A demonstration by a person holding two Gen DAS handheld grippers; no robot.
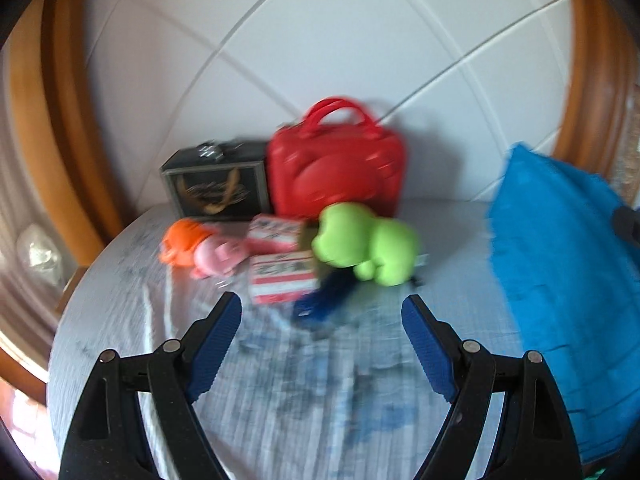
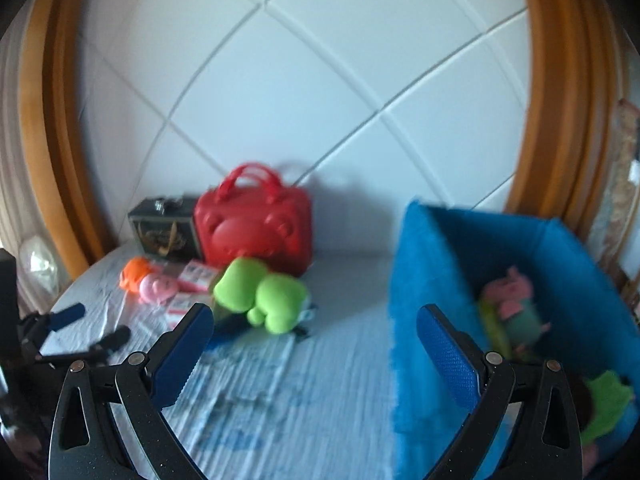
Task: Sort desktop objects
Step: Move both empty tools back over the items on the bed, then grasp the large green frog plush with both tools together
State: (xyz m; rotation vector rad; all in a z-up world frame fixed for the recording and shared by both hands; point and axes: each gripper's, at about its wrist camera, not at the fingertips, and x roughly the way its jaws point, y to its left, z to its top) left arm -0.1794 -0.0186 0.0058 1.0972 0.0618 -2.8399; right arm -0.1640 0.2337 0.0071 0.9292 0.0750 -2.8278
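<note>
A green plush frog (image 1: 366, 242) (image 2: 260, 294) lies on the pale bedsheet (image 1: 280, 380) beside a pink-and-orange plush (image 1: 200, 250) (image 2: 150, 284), two red-and-white boxes (image 1: 280, 276) (image 2: 194, 276) and a dark blue item (image 1: 324, 300). My left gripper (image 1: 322, 312) is open and empty, short of this pile. My right gripper (image 2: 314, 322) is open and empty, by the blue fabric bin (image 2: 440, 280) (image 1: 560, 280). The bin holds a pink pig plush (image 2: 516, 300) and a green plush (image 2: 608, 404). The left gripper also shows at the right wrist view's left edge (image 2: 86, 326).
A red carry case (image 1: 336, 168) (image 2: 254, 226) and a black box with a gold emblem (image 1: 214, 186) (image 2: 162, 232) stand against the white padded headboard (image 1: 320, 40). Wooden frame posts (image 1: 68, 120) (image 2: 560, 100) rise at both sides.
</note>
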